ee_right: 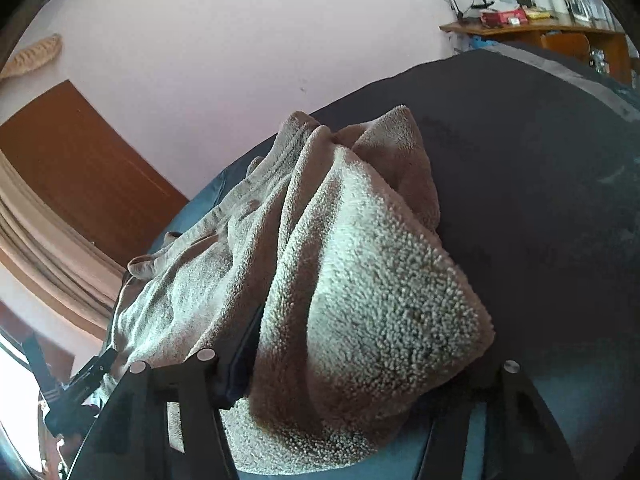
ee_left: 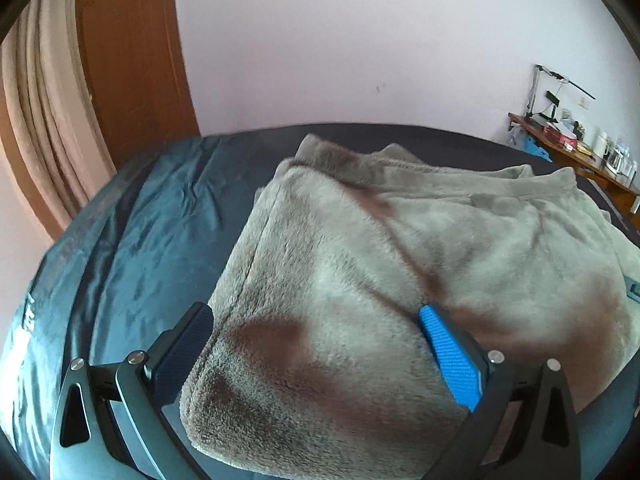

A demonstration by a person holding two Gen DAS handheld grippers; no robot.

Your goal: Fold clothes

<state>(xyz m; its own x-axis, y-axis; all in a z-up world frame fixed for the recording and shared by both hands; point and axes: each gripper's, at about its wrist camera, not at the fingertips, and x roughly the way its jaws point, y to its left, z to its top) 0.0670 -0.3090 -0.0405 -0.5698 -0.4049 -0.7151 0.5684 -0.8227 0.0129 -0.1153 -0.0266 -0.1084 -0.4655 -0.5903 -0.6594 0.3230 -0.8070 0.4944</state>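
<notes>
The fingers (ee_left: 188,344) of the left gripper (ee_left: 316,354) are spread wide, one dark pad and one blue pad, and a folded corner of the fleece (ee_left: 360,264) lies between them. No pad is seen pressing on it, so this corner is judged to be framed rather than gripped, perhaps for flattening or for a fresh hold.

In the right wrist view a bunched fold of the same fleece (ee_right: 360,280) is draped between the fingers (ee_right: 236,364) of the right gripper (ee_right: 360,368). Only the near finger is visible; the far one is hidden under the pile. The cloth seems to be gathered and lifted there, which suggests a clamp, with the jaws held partly apart by the thick fabric. That edge is probably kept raised so it can be carried over the rest.

Beyond both pairs of fingers, the remainder of the fleece is spread over the bed (ee_left: 152,232).

One garment is counted, two grippers, one bed. The fold is judged unfinished.
</notes>
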